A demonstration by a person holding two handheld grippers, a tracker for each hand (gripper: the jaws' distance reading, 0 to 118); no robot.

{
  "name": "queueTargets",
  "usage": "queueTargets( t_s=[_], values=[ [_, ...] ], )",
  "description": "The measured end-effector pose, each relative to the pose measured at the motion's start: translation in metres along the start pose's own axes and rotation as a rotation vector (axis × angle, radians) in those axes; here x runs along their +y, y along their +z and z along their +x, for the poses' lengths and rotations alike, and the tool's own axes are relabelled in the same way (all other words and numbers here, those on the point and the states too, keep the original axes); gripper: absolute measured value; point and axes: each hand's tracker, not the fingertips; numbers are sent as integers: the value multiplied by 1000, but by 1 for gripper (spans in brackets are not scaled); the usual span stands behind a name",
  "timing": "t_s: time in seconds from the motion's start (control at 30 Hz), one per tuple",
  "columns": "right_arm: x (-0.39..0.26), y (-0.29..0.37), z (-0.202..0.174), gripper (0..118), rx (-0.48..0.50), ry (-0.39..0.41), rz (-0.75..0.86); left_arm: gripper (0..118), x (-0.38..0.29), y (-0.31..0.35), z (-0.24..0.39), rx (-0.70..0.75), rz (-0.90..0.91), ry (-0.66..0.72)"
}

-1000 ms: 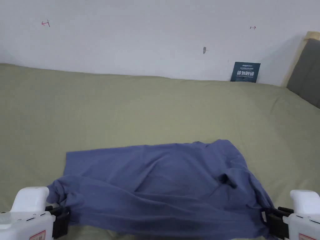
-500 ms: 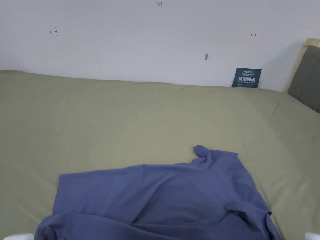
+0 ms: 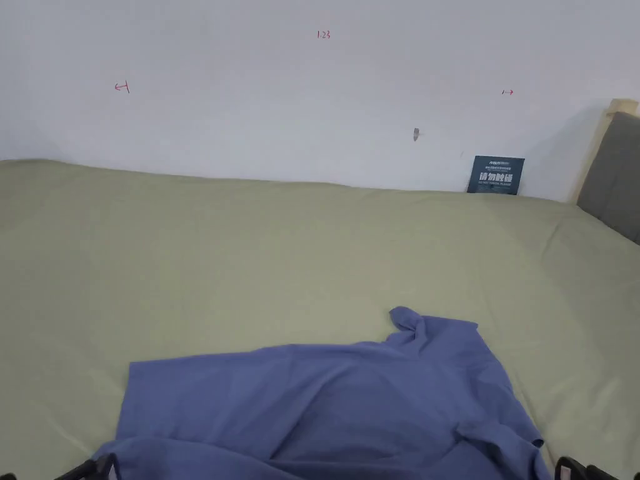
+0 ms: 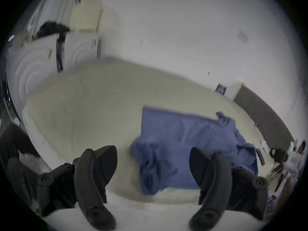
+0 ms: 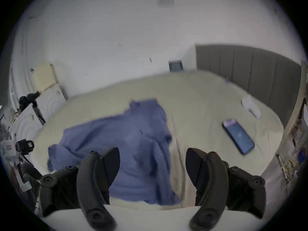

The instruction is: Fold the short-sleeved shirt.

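The blue short-sleeved shirt point(image 3: 337, 406) lies loosely spread and rumpled on the olive bed sheet point(image 3: 250, 250), near the front edge. Its near left part is bunched point(image 4: 150, 168) and a small fold sticks up at its far right point(image 3: 406, 319). In the left gripper view, my left gripper point(image 4: 152, 153) stands open, its jaws wide apart with the shirt lying beyond them. My right gripper point(image 5: 152, 153) is open too, back from the shirt's right side point(image 5: 160, 151). Dark gripper parts peek in at the head view's bottom corners.
A phone point(image 5: 238, 136) and a white scrap point(image 5: 250, 108) lie on the bed to the right of the shirt. A grey headboard point(image 3: 615, 181) stands at the right, a small blue sign point(image 3: 495, 175) leans on the white wall. The sheet stretches bare behind and left of the shirt.
A second ago both grippers were shut on the shirt's near corners, holding that edge up. Now both are open and drawn back, and the shirt lies on the bed. The head camera has tilted up.
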Motion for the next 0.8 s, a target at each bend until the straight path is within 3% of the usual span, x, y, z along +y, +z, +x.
queueTargets(
  t_s=[0.03,0.07,0.1,0.13,0.17,0.2,0.33,0.4,0.5,0.53,0.57,0.6,0.63,0.8],
  values=[
    [2,6,-11,75,6,30,44,93,2,6,9,-4,49,-47],
    [4,12,-20,59,2,65,76,90,3,13,19,-5,83,-86],
    [5,15,-30,29,16,109,84,74,2,17,25,-2,124,-125],
    [4,17,-40,3,13,162,98,50,0,23,36,-5,176,-161],
    [2,17,-50,0,-9,213,115,21,-3,24,44,14,183,-176],
    [1,20,-57,0,-41,250,141,1,-5,25,49,12,188,-187],
    [-1,16,-73,0,56,291,95,0,-11,4,45,-56,67,-139],
    [-3,12,-77,0,62,310,86,0,-9,-18,40,6,34,-169],
    [-3,3,-76,0,76,308,59,15,16,-63,31,-19,-79,-143],
    [-6,-1,-72,0,74,302,50,15,25,-87,25,-28,-120,-132],
    [-5,-5,-70,0,70,295,39,39,33,-110,18,-31,-147,-118],
    [-4,-7,-67,0,68,286,27,82,43,-128,20,-32,-196,-105],
    [-3,-10,-65,0,62,279,20,102,51,-155,17,-4,-265,-98],
    [2,-18,-49,0,33,280,-3,105,67,-245,16,70,-401,-152]
  ],
)
